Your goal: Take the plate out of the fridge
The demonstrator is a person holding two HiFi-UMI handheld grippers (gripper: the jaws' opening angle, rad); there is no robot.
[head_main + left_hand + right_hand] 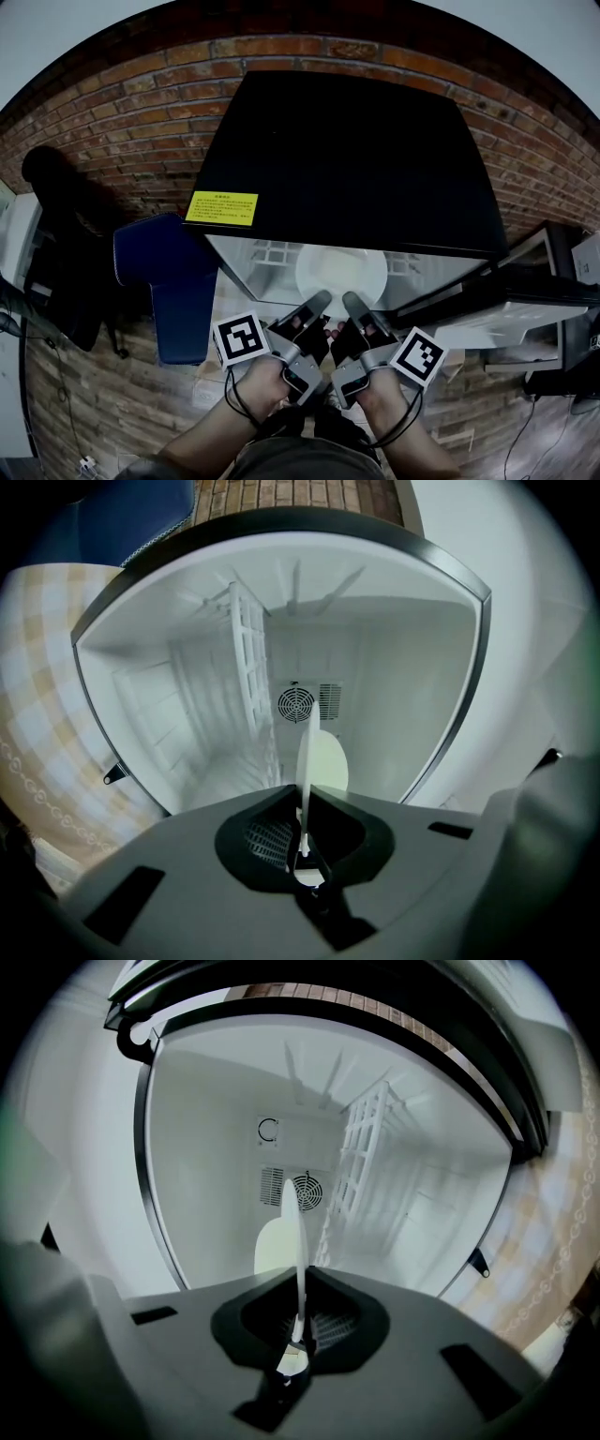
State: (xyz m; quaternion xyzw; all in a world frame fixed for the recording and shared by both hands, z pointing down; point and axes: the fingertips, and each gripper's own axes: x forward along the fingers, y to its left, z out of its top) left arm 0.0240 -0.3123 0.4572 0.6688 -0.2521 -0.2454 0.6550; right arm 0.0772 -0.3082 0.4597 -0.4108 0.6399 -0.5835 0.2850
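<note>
left hand-held gripper [303, 844] and right hand-held gripper [298, 1324] each pinch the plate [339, 268] edge.

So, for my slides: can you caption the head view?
The left gripper and right gripper each clamp the white plate by its near rim at the open black fridge.

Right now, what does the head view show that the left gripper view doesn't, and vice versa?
Head view only: the black top of the fridge with its yellow label, the brick wall behind, and the right gripper at the plate's near rim.
Left gripper view only: the fan grille on the back wall, the white wire rack, and the rim edge-on, clamped in the left gripper.
Both: the white plate inside the open fridge.
</note>
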